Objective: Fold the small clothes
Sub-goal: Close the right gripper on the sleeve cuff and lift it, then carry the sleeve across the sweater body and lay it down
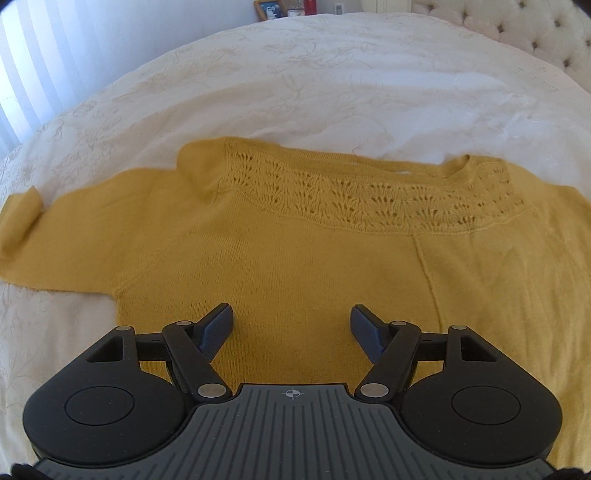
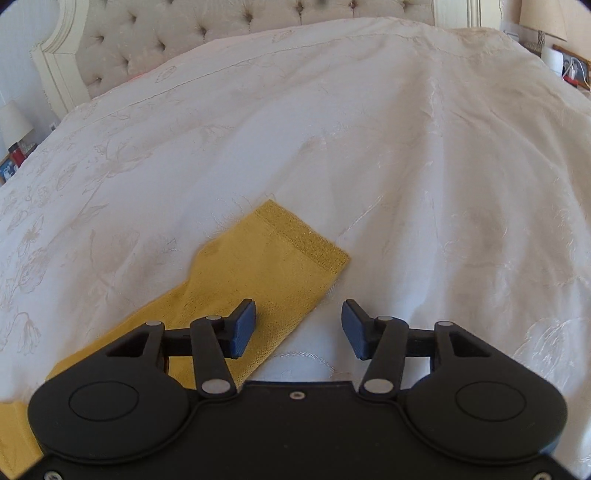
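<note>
A mustard-yellow knit sweater (image 1: 295, 258) with a lace yoke lies flat on the white bedspread (image 1: 295, 92), neck away from me. Its left sleeve (image 1: 33, 236) stretches to the left edge of the left wrist view. My left gripper (image 1: 291, 325) is open and empty, hovering over the sweater's body. In the right wrist view the other sleeve (image 2: 266, 269) lies on the bedspread (image 2: 406, 166), cuff (image 2: 306, 236) pointing away. My right gripper (image 2: 299, 325) is open and empty, above the sleeve's right edge, its left finger (image 2: 242, 326) over the fabric.
A tufted headboard (image 2: 184, 40) stands at the far end of the bed. Bedside tables with lamps (image 2: 13, 122) and picture frames (image 1: 267, 9) flank it. White bedspread extends around the sweater on all sides.
</note>
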`<state>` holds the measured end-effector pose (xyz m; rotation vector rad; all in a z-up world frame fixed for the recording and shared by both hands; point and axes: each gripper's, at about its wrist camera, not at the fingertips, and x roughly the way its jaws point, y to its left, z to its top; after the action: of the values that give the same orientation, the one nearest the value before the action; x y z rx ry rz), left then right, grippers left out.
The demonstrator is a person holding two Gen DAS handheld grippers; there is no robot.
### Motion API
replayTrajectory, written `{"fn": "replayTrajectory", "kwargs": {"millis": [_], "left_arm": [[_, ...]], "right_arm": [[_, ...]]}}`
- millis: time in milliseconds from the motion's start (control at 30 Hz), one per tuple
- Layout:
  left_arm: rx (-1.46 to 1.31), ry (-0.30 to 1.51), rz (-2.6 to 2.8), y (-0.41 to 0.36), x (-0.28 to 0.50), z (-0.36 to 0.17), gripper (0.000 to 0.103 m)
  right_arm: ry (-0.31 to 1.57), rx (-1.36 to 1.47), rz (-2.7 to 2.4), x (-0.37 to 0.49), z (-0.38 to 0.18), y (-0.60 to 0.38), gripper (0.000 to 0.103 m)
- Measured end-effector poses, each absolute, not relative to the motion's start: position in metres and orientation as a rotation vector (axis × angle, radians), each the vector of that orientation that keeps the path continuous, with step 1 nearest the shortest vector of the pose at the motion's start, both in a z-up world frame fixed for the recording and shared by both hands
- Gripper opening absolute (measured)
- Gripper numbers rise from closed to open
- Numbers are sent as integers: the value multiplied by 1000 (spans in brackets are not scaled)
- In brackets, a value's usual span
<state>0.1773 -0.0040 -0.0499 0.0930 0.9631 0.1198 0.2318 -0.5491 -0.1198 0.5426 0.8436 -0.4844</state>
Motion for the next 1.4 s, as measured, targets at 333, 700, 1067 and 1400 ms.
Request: {"fn": "replayTrajectory", "kwargs": {"millis": [333, 700, 1067, 1400], "left_arm": [[160, 967, 139, -13, 179, -63, 71], [144, 941, 94, -19, 192, -57, 70], [76, 933, 37, 2, 197, -42, 70], [-13, 928, 18, 43, 190, -19, 70]], "right_arm": [[787, 656, -468, 235, -125, -561, 20], [779, 563, -641, 170, -86, -604, 13], [693, 448, -533, 169, -22, -548, 12], [533, 389, 28, 183, 58, -343, 12]]}}
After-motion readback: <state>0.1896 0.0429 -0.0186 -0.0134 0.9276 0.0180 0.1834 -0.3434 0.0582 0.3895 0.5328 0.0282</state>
